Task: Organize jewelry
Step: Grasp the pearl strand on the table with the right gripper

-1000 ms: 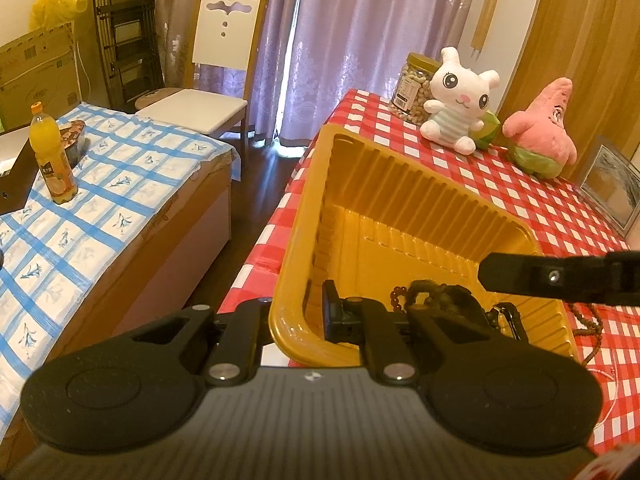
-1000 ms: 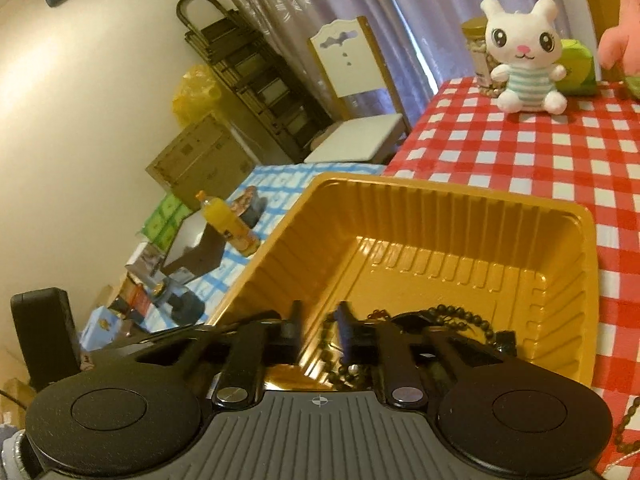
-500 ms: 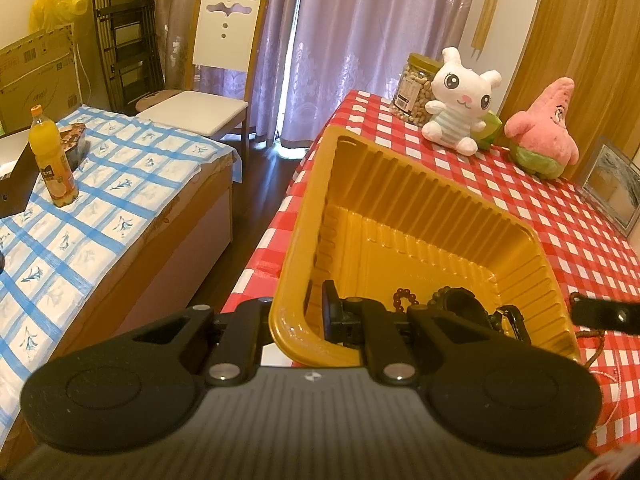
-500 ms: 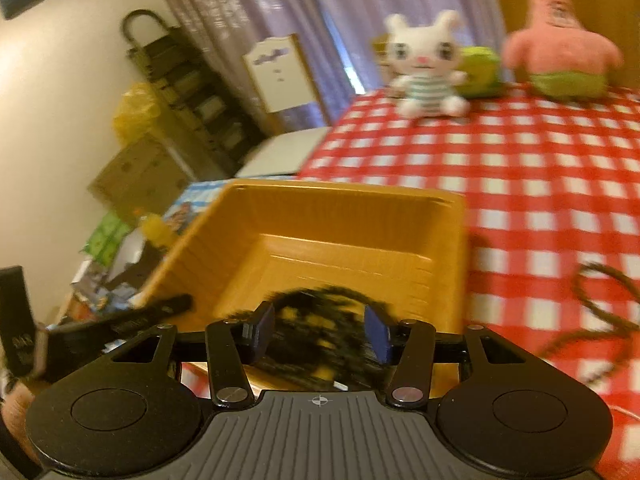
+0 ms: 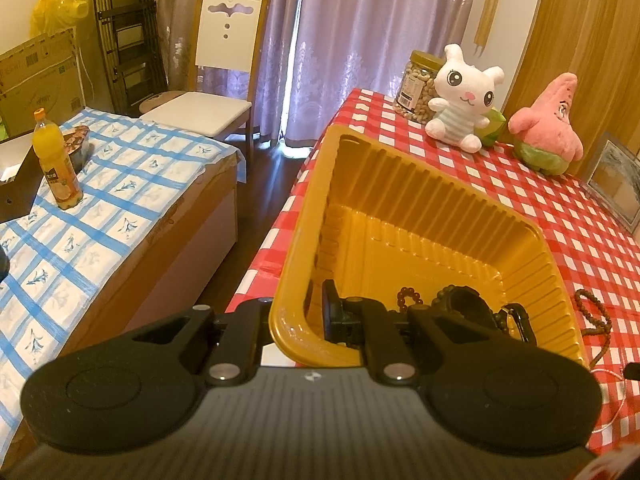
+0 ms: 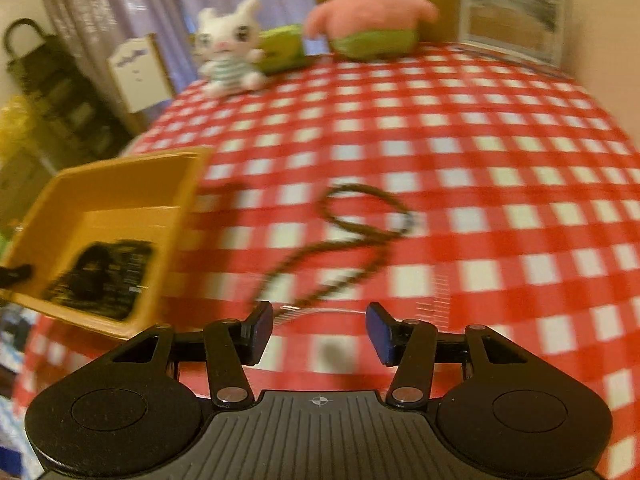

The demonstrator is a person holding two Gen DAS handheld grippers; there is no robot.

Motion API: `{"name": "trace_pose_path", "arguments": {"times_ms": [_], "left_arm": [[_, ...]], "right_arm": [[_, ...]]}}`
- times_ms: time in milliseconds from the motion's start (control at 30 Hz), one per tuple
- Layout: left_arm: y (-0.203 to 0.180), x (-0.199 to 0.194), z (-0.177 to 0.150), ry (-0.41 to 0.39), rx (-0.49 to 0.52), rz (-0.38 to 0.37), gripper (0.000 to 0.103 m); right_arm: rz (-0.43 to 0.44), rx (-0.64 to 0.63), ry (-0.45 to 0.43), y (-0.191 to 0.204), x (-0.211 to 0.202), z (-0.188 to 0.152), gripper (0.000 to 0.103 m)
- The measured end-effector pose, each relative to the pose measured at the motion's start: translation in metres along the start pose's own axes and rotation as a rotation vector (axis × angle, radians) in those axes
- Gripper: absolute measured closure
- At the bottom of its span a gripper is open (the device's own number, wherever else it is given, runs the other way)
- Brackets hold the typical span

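**One hand pins the tray, the other goes for the necklace**

A red-and-white checked tablecloth [image 6: 480, 168] covers the table I work at, with purple curtains and a white chair behind it.

The thing I am after is the dark beaded necklace [image 6: 360, 220], which lies loose on the cloth in a loop with a long tail, outside the tray and well apart from the soft toys. In my left view only a stretch of it shows, just beside the tray's right wall. A thin pale cord [image 6: 320, 310] lies close in front of my right fingertips; I cannot tell whether it belongs to the necklace.

The yellow tray [image 5: 400, 184] is where the jewelry belongs. Several dark pieces already sit in its near corner, among them a small bead bracelet [image 5: 409, 297] and a coiled black strand [image 5: 464, 304].

My left gripper [image 5: 298, 320] is clamped shut on the tray's near rim, one finger outside the wall and one inside. I judge this is to keep the light tray from sliding or tipping while pieces are dropped in.

My right gripper [image 6: 319, 330] hangs over the cloth near the necklace's tail, jaws about half apart with nothing between them. I judge that is the gap needed to straddle the thin strand.

Farther back stand a white bunny toy [image 5: 466, 100], a pink star toy [image 5: 548, 128], a jar of nuts [image 5: 416, 84] and a picture frame [image 6: 512, 20], none in the way.
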State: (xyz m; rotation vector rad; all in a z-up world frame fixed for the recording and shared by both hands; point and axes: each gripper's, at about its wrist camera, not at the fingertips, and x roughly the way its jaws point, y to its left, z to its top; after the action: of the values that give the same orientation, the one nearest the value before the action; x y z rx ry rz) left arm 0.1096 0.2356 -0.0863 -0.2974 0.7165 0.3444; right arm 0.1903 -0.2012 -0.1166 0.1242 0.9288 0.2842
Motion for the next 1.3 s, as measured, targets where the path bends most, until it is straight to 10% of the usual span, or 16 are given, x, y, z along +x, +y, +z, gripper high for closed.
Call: {"name": "trace_pose_path", "arguments": {"times_ms": [733, 900, 1300], "left_arm": [[-0.006, -0.003, 0.000, -0.004, 0.004, 0.031, 0.093], [-0.006, -0.003, 0.000, -0.005, 0.005, 0.031, 0.093], [-0.007, -0.004, -0.002, -0.006, 0.006, 0.026, 0.093]], "right_arm": [[-0.068, -0.229, -0.014, -0.005, 0.028, -0.019, 0.052], [-0.046, -0.287, -0.016, 0.006, 0.026, -0.026, 0.096], [-0.018, -0.247, -0.056, 0.003, 0.005, -0.018, 0.100]]}}
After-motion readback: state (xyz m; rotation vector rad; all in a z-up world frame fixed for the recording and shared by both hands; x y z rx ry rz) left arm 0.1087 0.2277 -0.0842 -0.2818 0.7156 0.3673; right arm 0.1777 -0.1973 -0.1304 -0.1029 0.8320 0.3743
